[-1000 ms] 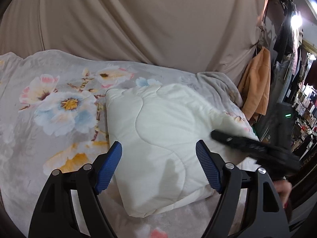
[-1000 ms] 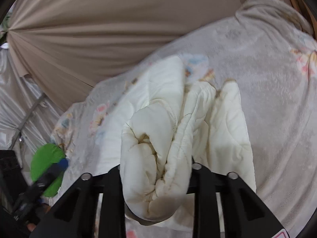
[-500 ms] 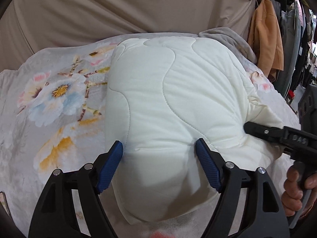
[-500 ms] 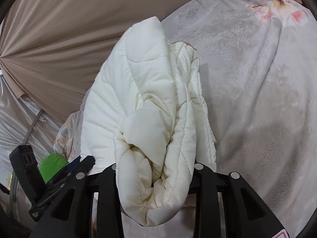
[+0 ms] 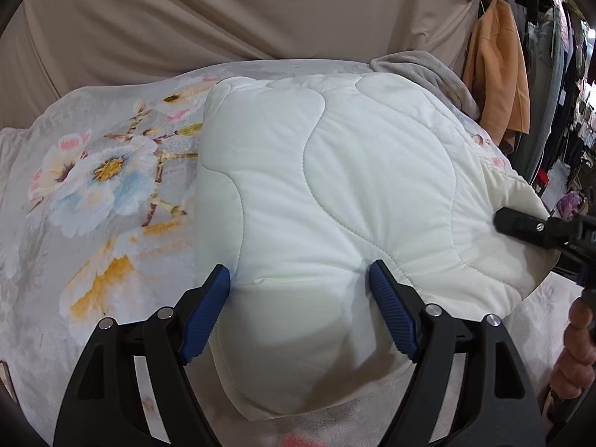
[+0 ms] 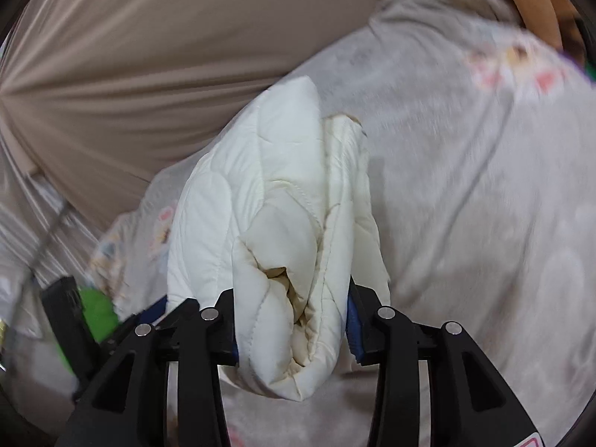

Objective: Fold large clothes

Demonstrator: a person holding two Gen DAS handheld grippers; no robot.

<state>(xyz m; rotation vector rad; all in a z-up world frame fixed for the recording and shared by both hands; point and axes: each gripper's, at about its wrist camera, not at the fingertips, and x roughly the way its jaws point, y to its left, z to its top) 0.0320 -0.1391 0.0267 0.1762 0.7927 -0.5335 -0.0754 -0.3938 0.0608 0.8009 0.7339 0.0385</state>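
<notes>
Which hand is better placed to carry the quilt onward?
Right. The right tongs are shut on the quilt's bunched edge, while the left tongs are open, only straddling its near end.

The quilted garment [image 5: 335, 193] lay on the floral blanket [image 5: 93, 186] — curtain [image 5: 186, 18] behind, orange coat [image 5: 495, 70] hanging to the right.

no readable text, labels, brands or numbers on anything in view
</notes>
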